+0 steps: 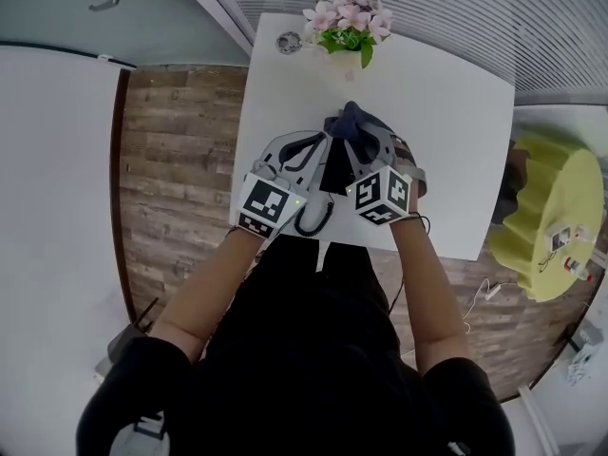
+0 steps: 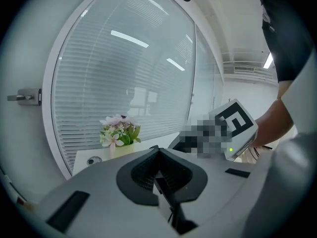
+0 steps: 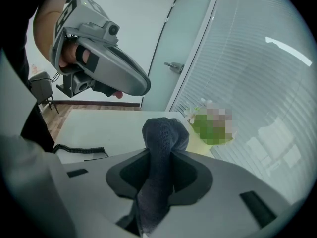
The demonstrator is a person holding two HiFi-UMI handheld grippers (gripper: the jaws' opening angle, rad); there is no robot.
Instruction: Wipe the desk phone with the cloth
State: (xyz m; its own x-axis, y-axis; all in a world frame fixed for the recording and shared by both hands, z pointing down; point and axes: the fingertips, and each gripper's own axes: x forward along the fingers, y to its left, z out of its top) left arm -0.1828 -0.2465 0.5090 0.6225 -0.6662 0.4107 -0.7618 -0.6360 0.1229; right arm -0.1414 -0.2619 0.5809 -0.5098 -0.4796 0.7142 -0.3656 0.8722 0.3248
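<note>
- Left gripper (image 2: 159,175): jaws were pressed together, nothing between them.
- Right gripper (image 3: 157,180): jaws gripped the cloth (image 3: 164,133).
- Desk phone (image 1: 333,174): mostly hidden beneath both grippers; its coiled cord (image 1: 319,218) showed.

One table, two grippers, a single cloth.
Counted: two grey handheld tools with marker cubes, the left gripper (image 2: 158,152) and right gripper (image 3: 159,155); one dark blue-grey terry cloth (image 3: 163,128); one white square table (image 1: 446,131); one pot of pink flowers (image 1: 347,22); one black coiled cord (image 1: 315,221); one yellow-green round stool (image 1: 546,207).

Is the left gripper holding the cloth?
No; the left gripper is shut and empty, while the right gripper clamps the dark cloth.
</note>
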